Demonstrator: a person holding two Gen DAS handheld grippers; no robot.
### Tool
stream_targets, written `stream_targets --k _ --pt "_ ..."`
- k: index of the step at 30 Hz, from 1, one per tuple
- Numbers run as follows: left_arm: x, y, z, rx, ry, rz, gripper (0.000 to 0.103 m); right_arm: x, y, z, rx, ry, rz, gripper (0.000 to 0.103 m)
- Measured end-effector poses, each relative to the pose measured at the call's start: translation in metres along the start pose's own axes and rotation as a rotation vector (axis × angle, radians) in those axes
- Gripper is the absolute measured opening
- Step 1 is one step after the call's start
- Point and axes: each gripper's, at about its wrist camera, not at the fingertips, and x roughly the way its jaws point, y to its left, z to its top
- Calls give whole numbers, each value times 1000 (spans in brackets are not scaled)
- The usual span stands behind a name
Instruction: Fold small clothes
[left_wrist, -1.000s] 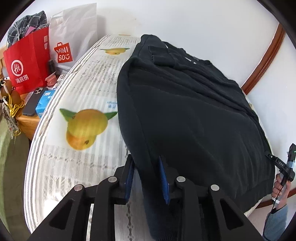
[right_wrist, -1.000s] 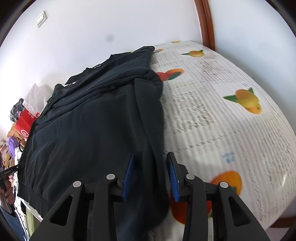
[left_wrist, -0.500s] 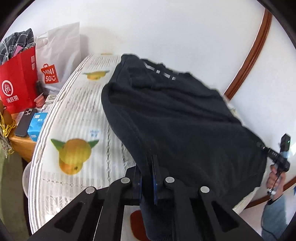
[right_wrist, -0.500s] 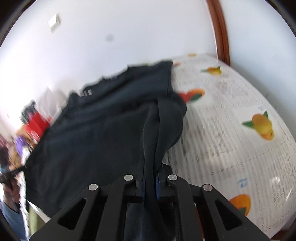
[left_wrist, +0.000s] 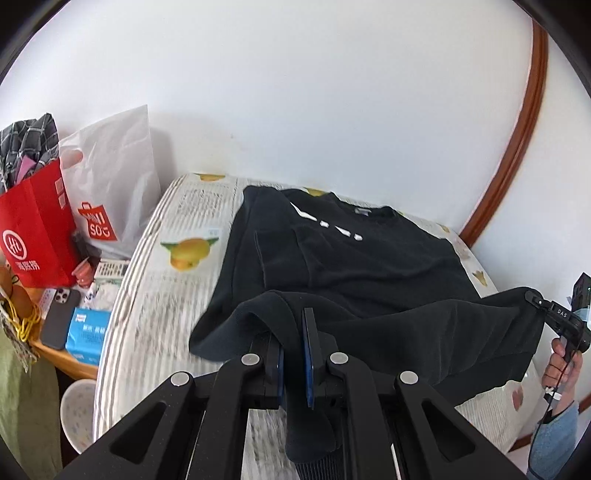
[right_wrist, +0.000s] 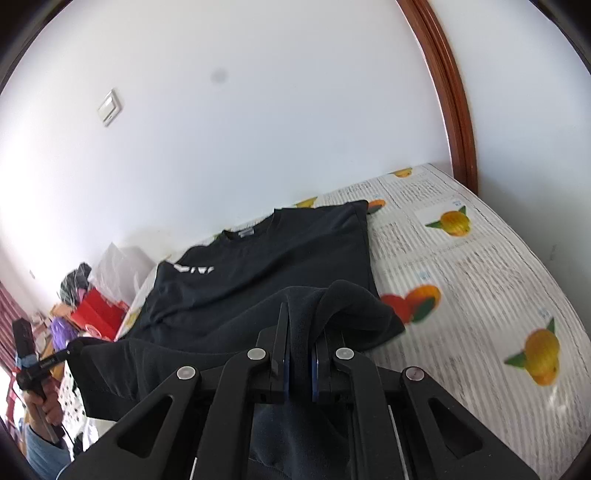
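Note:
A black sweatshirt (left_wrist: 369, 266) with white lettering lies on a bed (left_wrist: 177, 280) covered in a fruit-print sheet. Its near hem is raised off the bed, stretched between both grippers. My left gripper (left_wrist: 293, 332) is shut on the hem's left corner, cloth bunched between the blue pads. My right gripper (right_wrist: 299, 332) is shut on the hem's right corner (right_wrist: 354, 306). In the left wrist view the right gripper (left_wrist: 532, 297) shows at the far right, pinching the hem. The right wrist view shows the left gripper (right_wrist: 74, 347) at its left edge. The collar end (right_wrist: 251, 236) rests flat near the wall.
A red paper bag (left_wrist: 33, 229) and a white shopping bag (left_wrist: 110, 192) stand left of the bed. A phone (left_wrist: 59, 317) and a blue tissue pack (left_wrist: 86, 332) lie on a wooden side table. A white wall runs behind the bed; a brown door frame (left_wrist: 517, 147) stands at right.
Both grippers closed on the sweatshirt's near hem, then rose and moved toward the collar, lifting the hem off the bed. The view now looks more level across the bed.

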Motion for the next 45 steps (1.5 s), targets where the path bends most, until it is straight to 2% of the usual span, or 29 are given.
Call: stream_targets --k 5,11,21,28,31,33,35,37,38,41,43,45 --pt "31 7 25 -34 -5 5 8 34 3 28 63 -4 5 8" --pt "69 9 52 -28 2 37 8 79 -2 53 126 -13 25 8" --pt "136 18 57 -16 70 118 8 159 -13 58 72 66 -92 8" --pt "156 23 47 -23 120 113 11 195 -19 49 7 142 -206 8" --pt "152 20 46 -13 129 104 11 190 -13 47 -52 160 -225 12" --pt "148 20 45 -6 141 103 14 178 -7 45 -102 171 -221 20" --pt "140 20 43 -2 145 79 22 161 -2 40 -150 178 -192 43" --pt "129 22 37 -3 140 71 31 138 0 31 -185 154 -173 49" --pt "124 23 33 -6 137 68 39 123 -1 24 -194 146 -162 49" --pt "103 25 20 -11 114 54 53 91 -9 9 -214 113 -145 49" --pt "88 27 11 2 87 64 55 74 -21 2 -199 82 -168 49" --pt "77 31 3 23 78 100 56 70 -33 1 -153 86 -187 48"
